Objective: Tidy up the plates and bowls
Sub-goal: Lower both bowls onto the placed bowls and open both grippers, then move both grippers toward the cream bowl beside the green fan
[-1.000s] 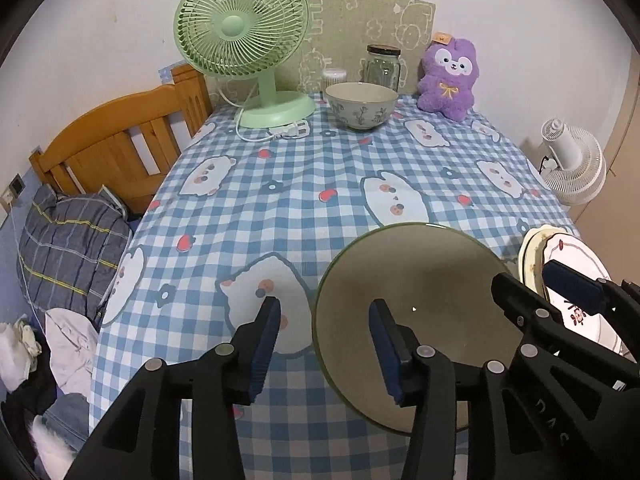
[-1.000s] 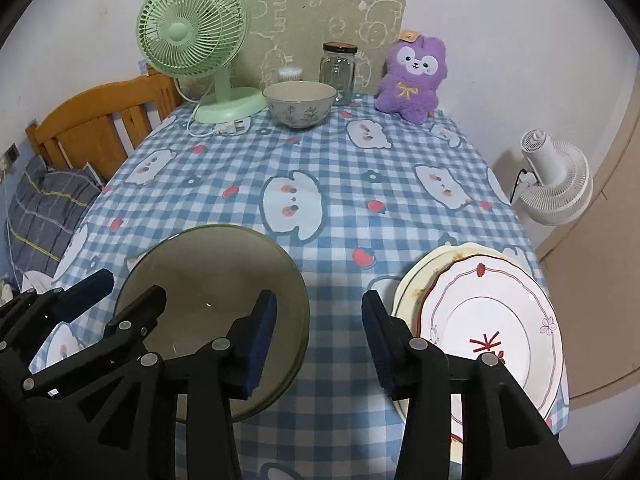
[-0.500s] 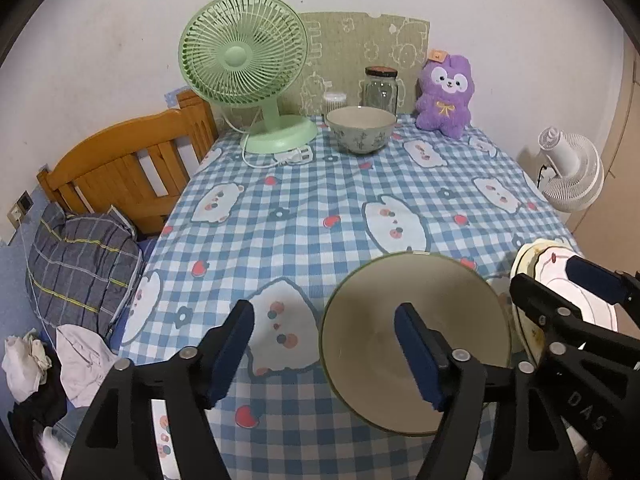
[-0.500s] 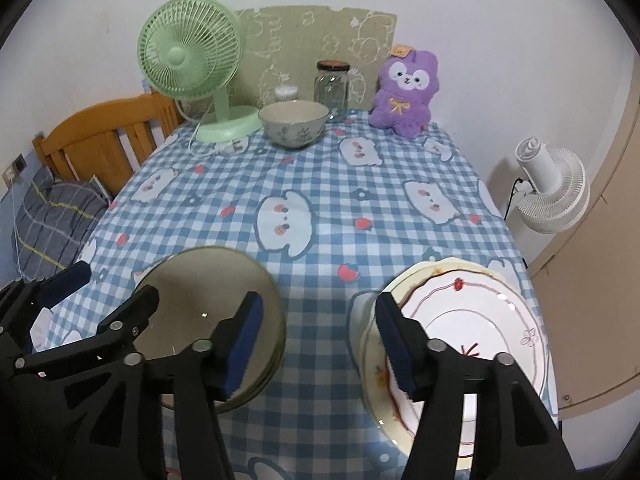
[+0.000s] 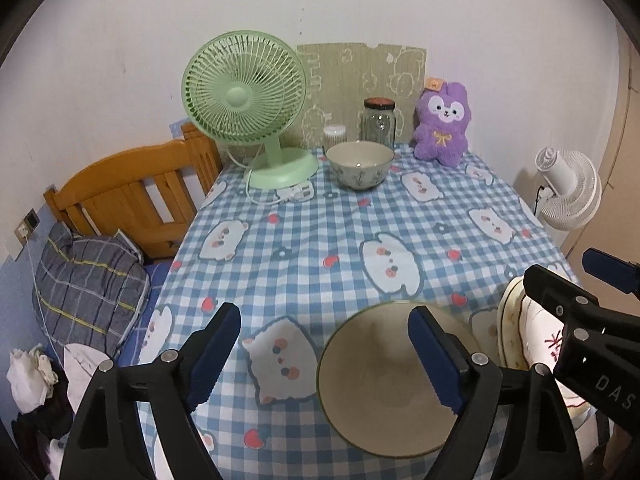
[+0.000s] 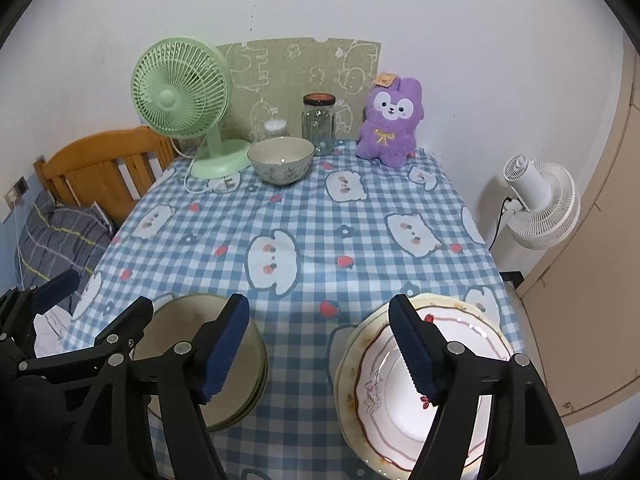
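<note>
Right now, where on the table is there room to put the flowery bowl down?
The wide middle of the blue checked tablecloth is bare, between the flowery bowl at the back and the dishes in front. It is crowded at the back by the green fan, glass jar and purple plush, and in front by the olive bowl and white plates.

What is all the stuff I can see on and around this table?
Tablecloth: one, blue-white checked, covering table.
Desk fan: one, green, far left.
Small bowl: one, patterned, far centre.
Jar: one, clear, behind bowl.
Plush toy: one, purple, far right.
Large bowl: beige, near left; looks stacked.
Plates: stacked, white and cream, near right.
Floor fan: one, white, right of table.
Bed frame: wooden, left.
Left gripper: black, open.
Right gripper: black, open.
</note>
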The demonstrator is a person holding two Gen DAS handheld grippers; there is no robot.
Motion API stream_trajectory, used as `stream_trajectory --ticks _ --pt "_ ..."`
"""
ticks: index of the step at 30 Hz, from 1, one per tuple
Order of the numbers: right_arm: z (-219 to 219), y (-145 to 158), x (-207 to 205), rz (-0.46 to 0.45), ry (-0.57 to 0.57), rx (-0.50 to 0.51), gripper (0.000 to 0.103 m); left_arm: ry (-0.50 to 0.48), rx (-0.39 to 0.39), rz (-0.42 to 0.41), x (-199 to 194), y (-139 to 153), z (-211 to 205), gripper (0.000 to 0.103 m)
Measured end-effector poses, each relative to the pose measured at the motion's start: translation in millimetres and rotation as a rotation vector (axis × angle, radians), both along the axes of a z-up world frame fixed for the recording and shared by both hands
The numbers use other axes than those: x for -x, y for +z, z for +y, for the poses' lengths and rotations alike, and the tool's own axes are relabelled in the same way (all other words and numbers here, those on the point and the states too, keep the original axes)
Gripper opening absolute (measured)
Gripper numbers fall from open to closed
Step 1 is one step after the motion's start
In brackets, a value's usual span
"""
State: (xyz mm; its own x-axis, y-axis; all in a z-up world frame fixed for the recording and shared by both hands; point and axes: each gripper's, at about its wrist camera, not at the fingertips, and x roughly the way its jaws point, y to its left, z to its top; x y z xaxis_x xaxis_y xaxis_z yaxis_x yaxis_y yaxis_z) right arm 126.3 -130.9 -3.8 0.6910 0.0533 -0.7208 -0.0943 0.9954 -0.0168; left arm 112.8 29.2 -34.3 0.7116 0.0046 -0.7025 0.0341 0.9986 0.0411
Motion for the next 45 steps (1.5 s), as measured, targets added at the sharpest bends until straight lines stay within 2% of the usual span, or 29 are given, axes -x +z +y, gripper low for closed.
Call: stream_trajectory --ticks 4,15,27,35,38,45 --pt "-3 8 -3 -0.021 0.0 -0.01 0.079 0.021 0.04 -0.013 -5 6 5 0.094" --pt "-13 26 -25 -0.063 -0.003 -0.016 0.08 0.038 0.04 -0.028 -26 16 3 0.103" --pt "-14 35 -77 -0.097 0.025 -0.038 0.08 0.048 0.066 -0.03 -75 27 2 0.103" --pt "-12 38 -123 -0.023 0.051 -0.089 0.08 0.065 0.071 0.039 -115 34 -2 0.102" --pt "-10 48 -135 0.002 0.072 -0.087 0.08 0.074 0.071 0.072 -125 46 -4 0.101" --pt "-10 85 -160 0.047 0.111 -0.097 0.08 0.102 0.079 0.089 -142 81 -11 0.101"
